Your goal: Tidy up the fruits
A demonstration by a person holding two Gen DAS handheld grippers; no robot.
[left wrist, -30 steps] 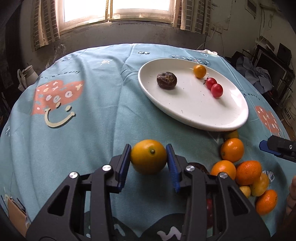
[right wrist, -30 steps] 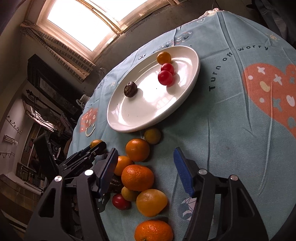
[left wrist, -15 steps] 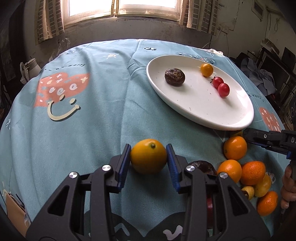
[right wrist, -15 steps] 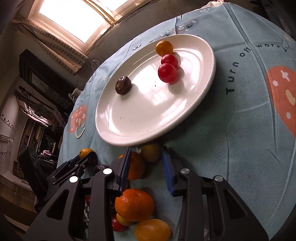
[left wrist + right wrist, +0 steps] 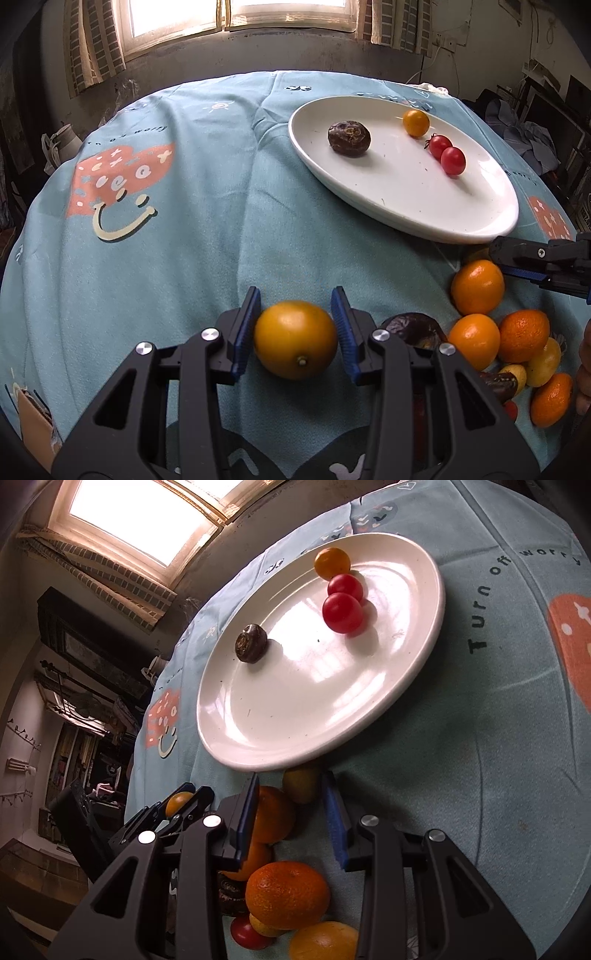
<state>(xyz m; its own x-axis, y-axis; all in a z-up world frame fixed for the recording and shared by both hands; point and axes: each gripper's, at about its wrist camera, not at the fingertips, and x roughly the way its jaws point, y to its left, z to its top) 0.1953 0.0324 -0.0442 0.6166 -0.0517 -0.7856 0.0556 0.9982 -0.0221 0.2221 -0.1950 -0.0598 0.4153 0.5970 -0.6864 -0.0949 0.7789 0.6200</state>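
My left gripper (image 5: 295, 314) is shut on a round orange-yellow citrus fruit (image 5: 295, 343), just above the light blue tablecloth (image 5: 207, 236). It also shows in the right wrist view, where the left gripper (image 5: 184, 801) is at the left. My right gripper (image 5: 290, 779) is shut on a small yellow fruit (image 5: 301, 786) tucked against the near rim of the white plate (image 5: 295, 709). On the plate (image 5: 480, 229) lie a dark passion fruit (image 5: 349, 139), a small orange tomato (image 5: 416, 123) and two red cherry tomatoes (image 5: 453, 160). The right gripper (image 5: 496, 251) enters from the right.
Several loose fruits are heaped near the plate's front: oranges (image 5: 477, 287), a mandarin (image 5: 288, 893), a second dark passion fruit (image 5: 413, 330), yellow and red small ones. A person's hand (image 5: 585, 369) shows at the right edge. Bare cloth spreads to the left, past a smiley print (image 5: 122, 184).
My right gripper moved forward over the heap to the plate's near rim and its jaws went from wide apart to closed on the small yellow fruit. The left gripper kept its hold.
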